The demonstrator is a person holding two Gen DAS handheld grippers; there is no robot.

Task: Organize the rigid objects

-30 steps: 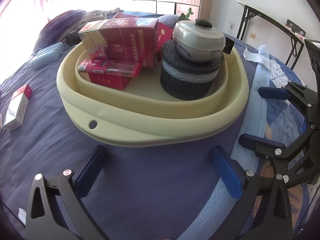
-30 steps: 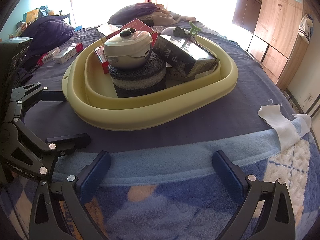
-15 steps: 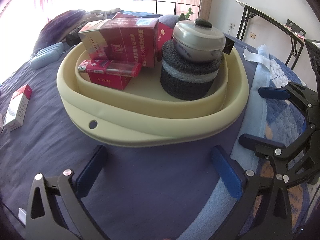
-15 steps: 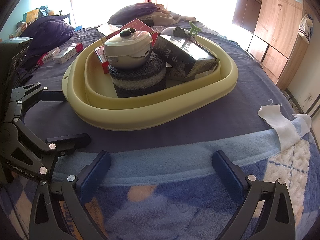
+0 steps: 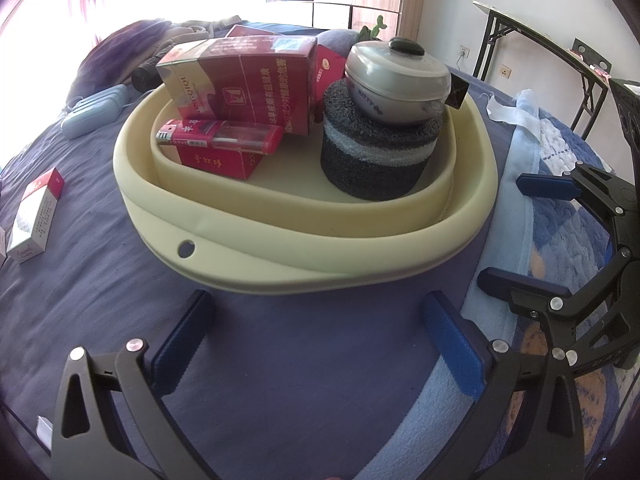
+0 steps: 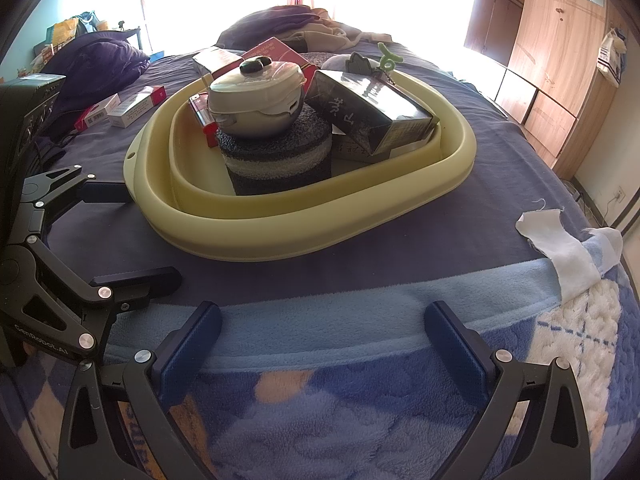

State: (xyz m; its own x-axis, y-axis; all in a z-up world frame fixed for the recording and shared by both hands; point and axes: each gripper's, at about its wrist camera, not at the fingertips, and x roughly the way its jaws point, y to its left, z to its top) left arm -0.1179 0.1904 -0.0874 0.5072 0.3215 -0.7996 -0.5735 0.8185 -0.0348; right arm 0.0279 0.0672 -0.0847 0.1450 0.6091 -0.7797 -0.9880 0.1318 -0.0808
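Note:
A cream basin point(image 5: 280, 252) point(image 6: 304, 232) rests on the bed. Inside it a dark foam cylinder point(image 5: 376, 160) point(image 6: 276, 160) carries a small grey lidded pot point(image 5: 396, 80) point(image 6: 256, 100). Red boxes point(image 5: 244, 84) are stacked at the basin's left, with a red lighter point(image 5: 224, 140) on the lower box. A black box point(image 6: 368, 116) lies at its other side. My left gripper point(image 5: 320, 340) is open and empty, just short of the basin's near rim. My right gripper point(image 6: 320, 340) is open and empty over the blue blanket, further back from the basin.
Loose red-and-white cartons lie on the sheet point(image 5: 36, 216) point(image 6: 136, 106). A pale blue case point(image 5: 94, 114) sits beyond the basin. A white cloth strip point(image 6: 560, 248) lies on the blanket edge. Pillows and clothes are piled at the bed's far end; a wardrobe point(image 6: 552, 60) stands on the right.

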